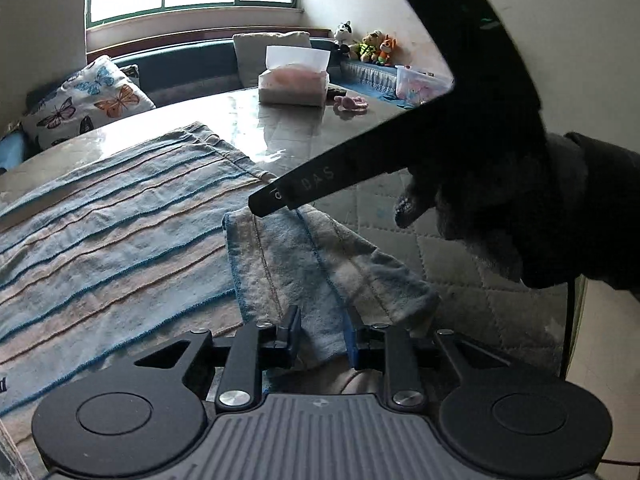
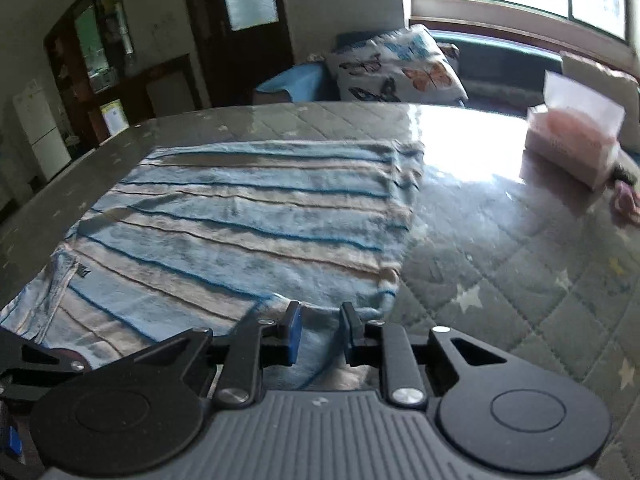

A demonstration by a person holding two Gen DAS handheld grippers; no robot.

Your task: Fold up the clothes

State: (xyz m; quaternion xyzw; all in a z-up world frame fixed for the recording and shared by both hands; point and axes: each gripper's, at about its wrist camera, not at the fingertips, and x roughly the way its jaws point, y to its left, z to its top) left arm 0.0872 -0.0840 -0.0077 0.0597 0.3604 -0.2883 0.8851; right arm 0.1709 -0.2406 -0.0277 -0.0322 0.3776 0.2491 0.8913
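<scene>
A blue and beige striped cloth (image 1: 104, 240) lies spread on the table; it also shows in the right wrist view (image 2: 248, 220). My left gripper (image 1: 322, 336) has its jaws around a lifted near corner of the cloth (image 1: 320, 256), which is folded up over the rest. My right gripper (image 2: 319, 334) has its jaws around the cloth's near edge (image 2: 320, 344). The right gripper's body and the gloved hand (image 1: 500, 184) fill the upper right of the left wrist view, its tip just above the lifted corner.
The table (image 2: 500, 240) has a quilted star-print cover under a glossy sheet. A tissue box (image 1: 294, 80) and a small pink item (image 1: 351, 103) stand at the far side. A butterfly cushion (image 1: 86, 102), bench and soft toys (image 1: 370, 46) are behind.
</scene>
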